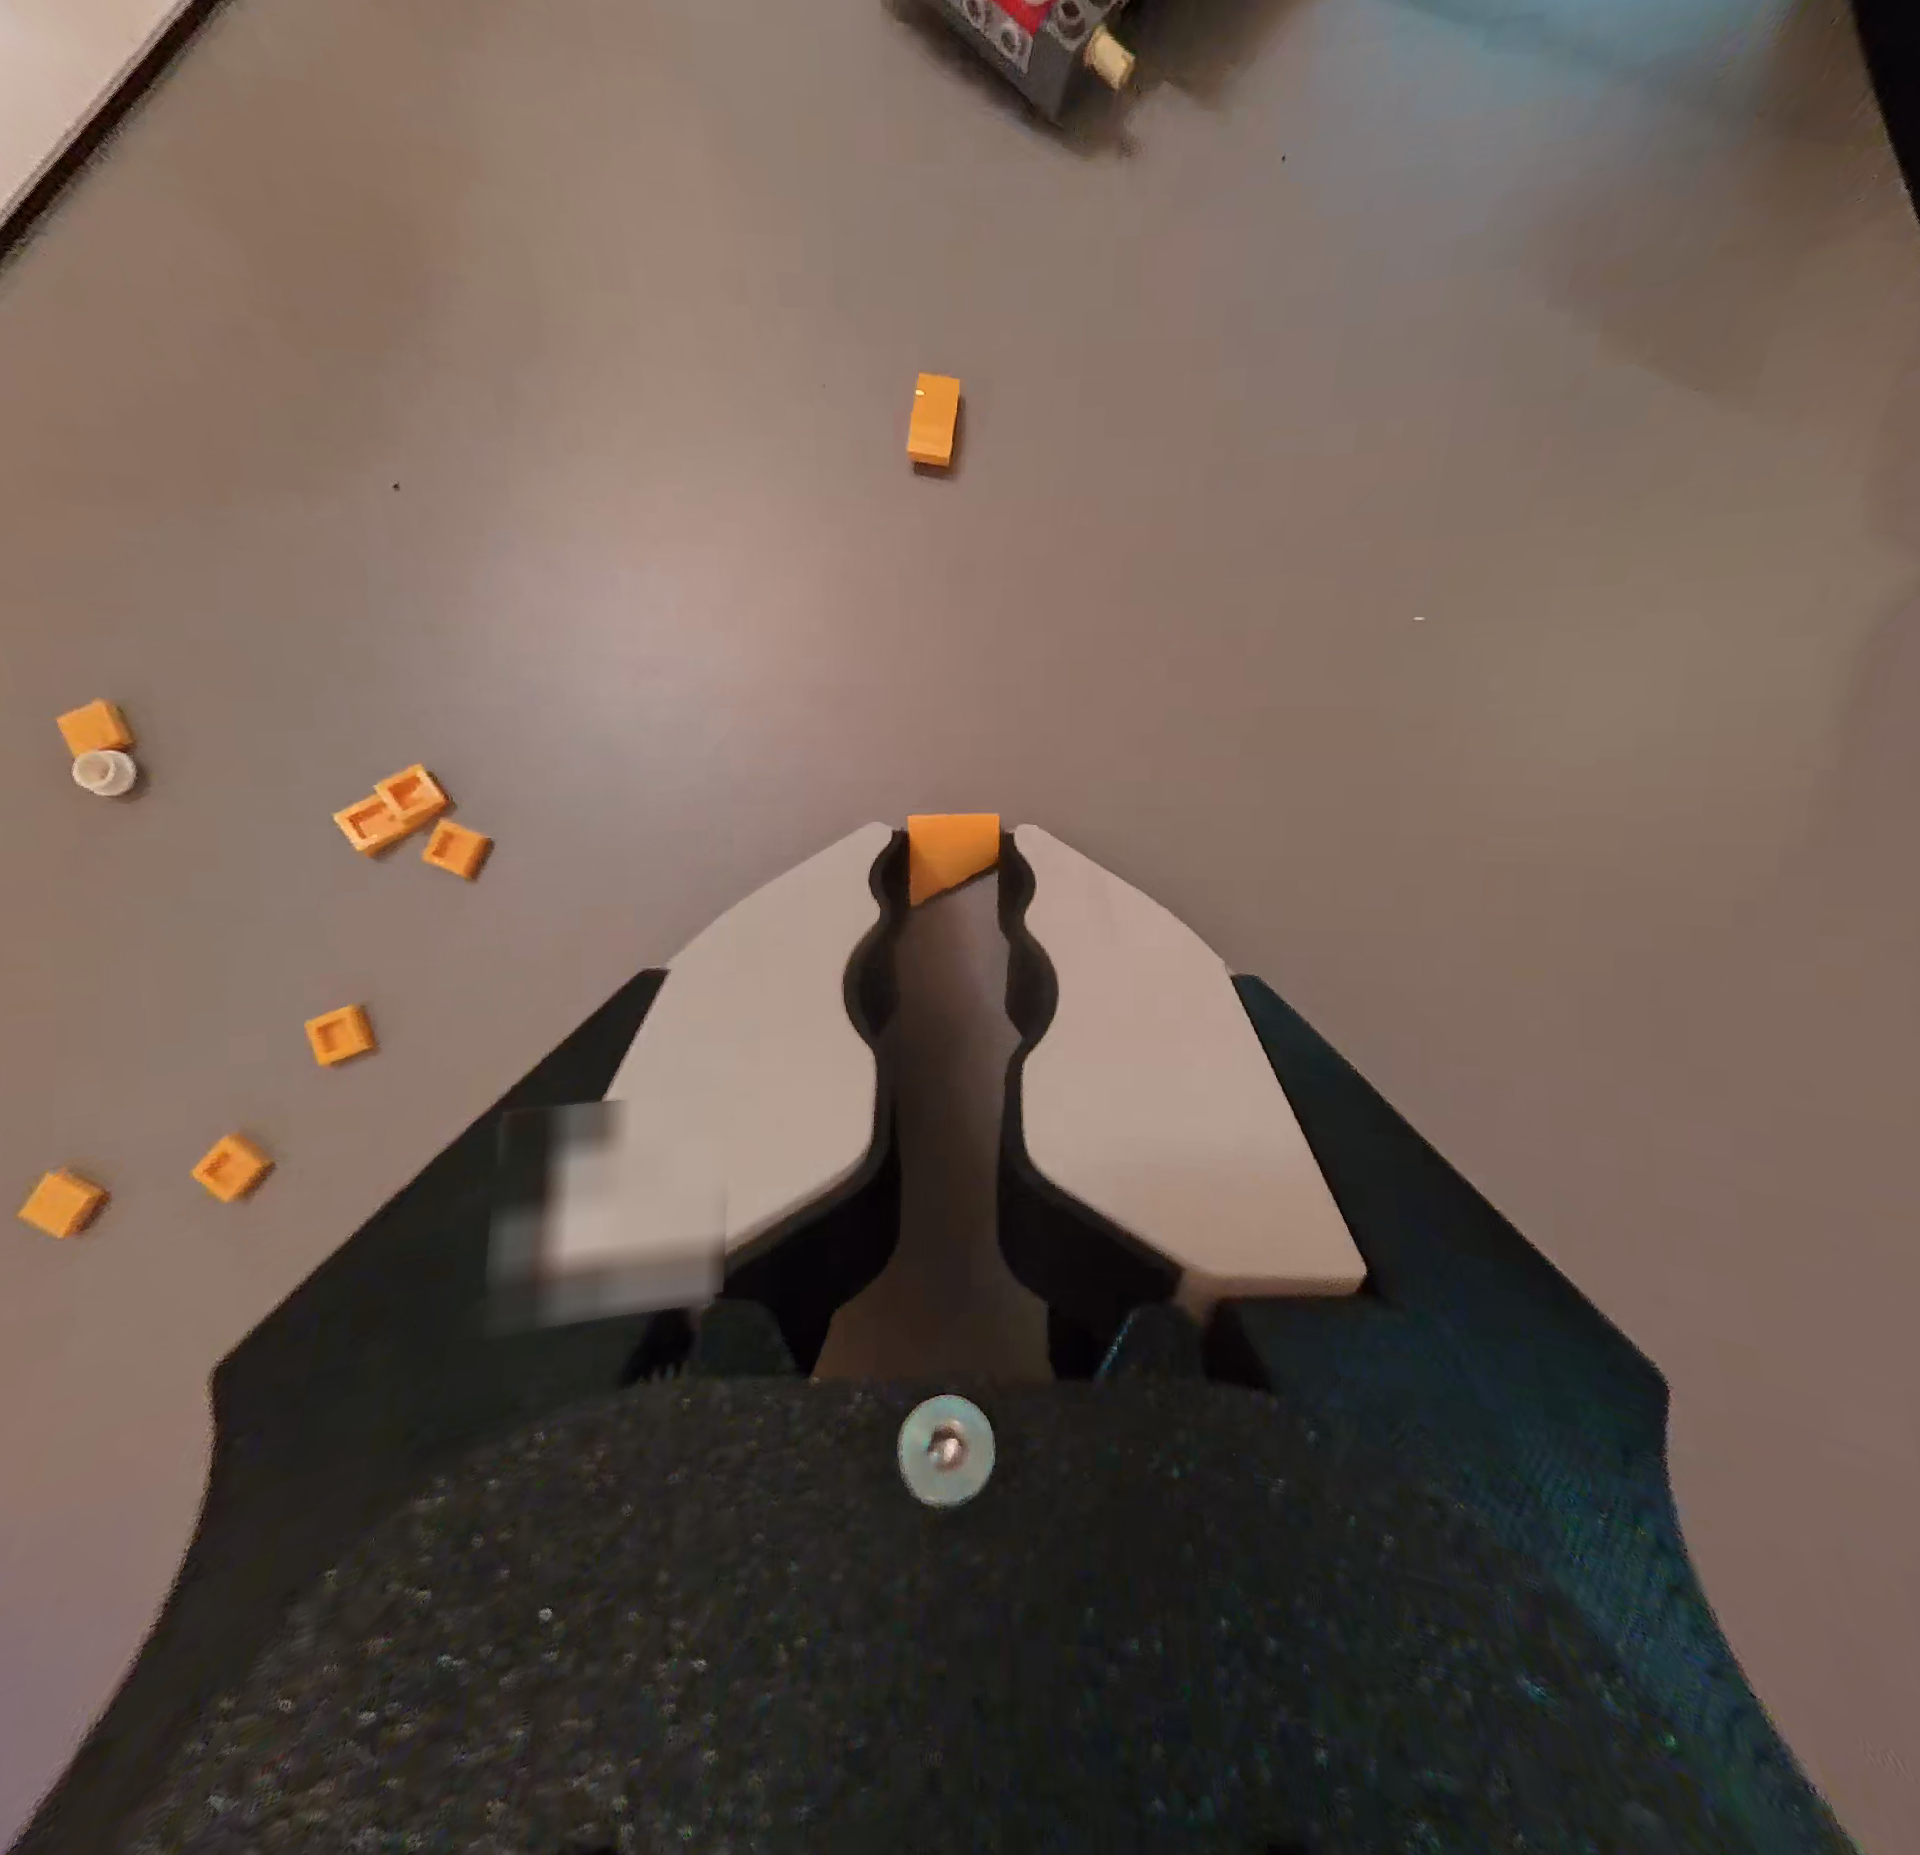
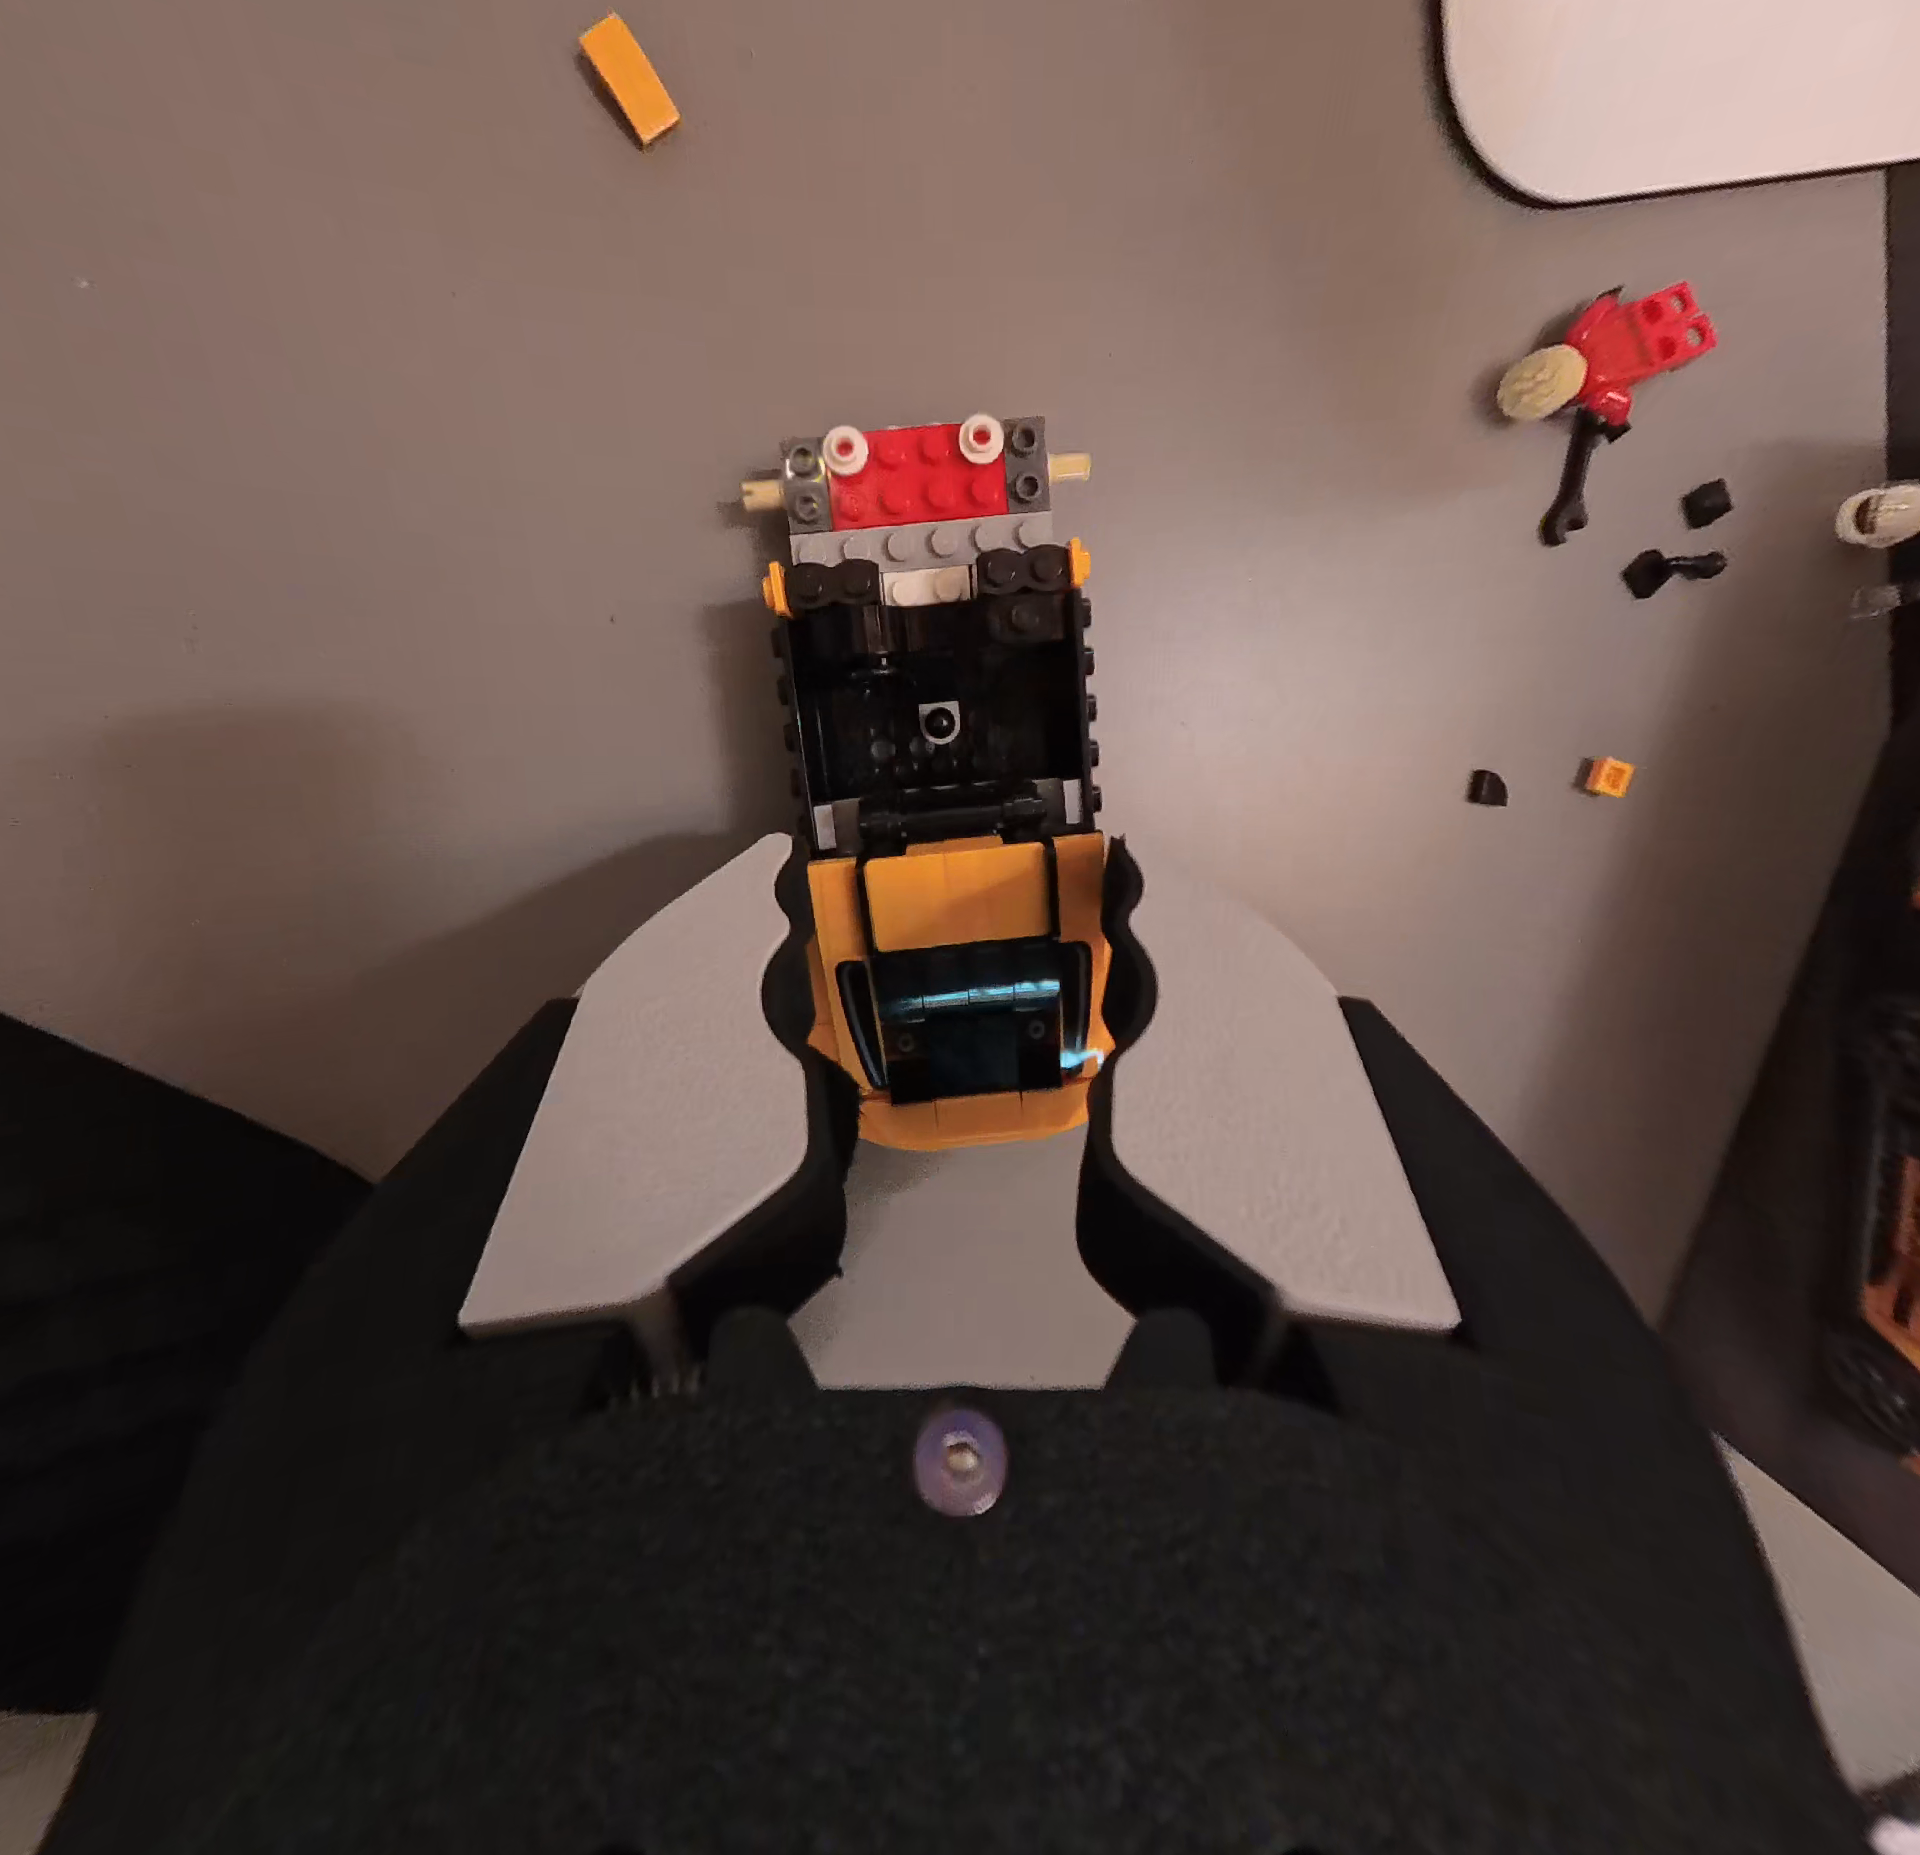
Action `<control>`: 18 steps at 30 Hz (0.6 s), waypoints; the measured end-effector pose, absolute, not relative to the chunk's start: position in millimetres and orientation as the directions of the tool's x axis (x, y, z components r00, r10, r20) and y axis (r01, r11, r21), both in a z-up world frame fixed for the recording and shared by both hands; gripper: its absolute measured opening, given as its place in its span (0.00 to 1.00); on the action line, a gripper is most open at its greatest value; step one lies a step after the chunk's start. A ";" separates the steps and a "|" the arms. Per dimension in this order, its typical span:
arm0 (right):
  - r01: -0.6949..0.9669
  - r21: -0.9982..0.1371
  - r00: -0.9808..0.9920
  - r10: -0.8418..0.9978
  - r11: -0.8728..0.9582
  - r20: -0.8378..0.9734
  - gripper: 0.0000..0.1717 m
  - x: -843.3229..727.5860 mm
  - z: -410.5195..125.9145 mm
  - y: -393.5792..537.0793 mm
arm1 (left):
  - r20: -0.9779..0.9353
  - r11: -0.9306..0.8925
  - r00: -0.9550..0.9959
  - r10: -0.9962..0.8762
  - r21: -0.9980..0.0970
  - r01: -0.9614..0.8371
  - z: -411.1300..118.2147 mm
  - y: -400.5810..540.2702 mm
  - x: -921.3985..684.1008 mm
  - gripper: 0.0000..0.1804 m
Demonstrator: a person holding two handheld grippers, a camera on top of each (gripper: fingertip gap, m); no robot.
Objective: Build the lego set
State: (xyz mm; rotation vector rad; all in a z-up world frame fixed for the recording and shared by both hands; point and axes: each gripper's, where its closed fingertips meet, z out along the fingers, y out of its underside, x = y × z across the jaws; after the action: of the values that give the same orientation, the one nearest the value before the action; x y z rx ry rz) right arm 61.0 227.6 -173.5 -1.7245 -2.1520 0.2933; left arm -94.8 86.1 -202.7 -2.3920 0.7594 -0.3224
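1. Left tool [image 1: 953, 855] is nearly closed, its fingertips pinching a small orange brick piece [image 1: 951, 851] above the grey worktop [image 1: 1351, 766].
2. Right tool [image 2: 956, 932] is half open, both pads pressing the orange rear of a brick-built car [image 2: 935, 725].
3. Loose orange tiles [image 1: 410, 818] lie left of the left tool.

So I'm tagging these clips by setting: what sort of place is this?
Probably a hobby or work table used for toy-brick building: a plain grey tabletop, scattered orange brick pieces, and a half-built orange and black brick car.
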 end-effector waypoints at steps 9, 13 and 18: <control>0.815 -0.521 -0.131 0.957 0.252 0.258 0.34 39.9 -127.5 212.2 | 0.082 -0.659 0.805 -0.588 -0.626 -0.417 -201.9 85.4 -91.5 0.11; 0.757 -0.580 -0.179 0.950 0.299 0.256 0.30 18.2 -123.7 168.0 | 0.124 -0.663 0.782 -0.611 -0.620 -0.420 -200.9 79.6 -87.2 0.14; 0.720 -0.609 -0.282 0.942 0.332 0.181 0.25 0.3 -149.3 110.5 | 0.159 -0.648 0.740 -0.654 -0.622 -0.439 -194.2 69.3 -86.1 0.16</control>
State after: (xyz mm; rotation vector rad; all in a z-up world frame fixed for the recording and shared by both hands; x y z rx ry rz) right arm 0.3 110.5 -149.3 -1.4547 -2.0878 0.5690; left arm -86.1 69.3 -194.2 -2.3748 0.8223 -0.5035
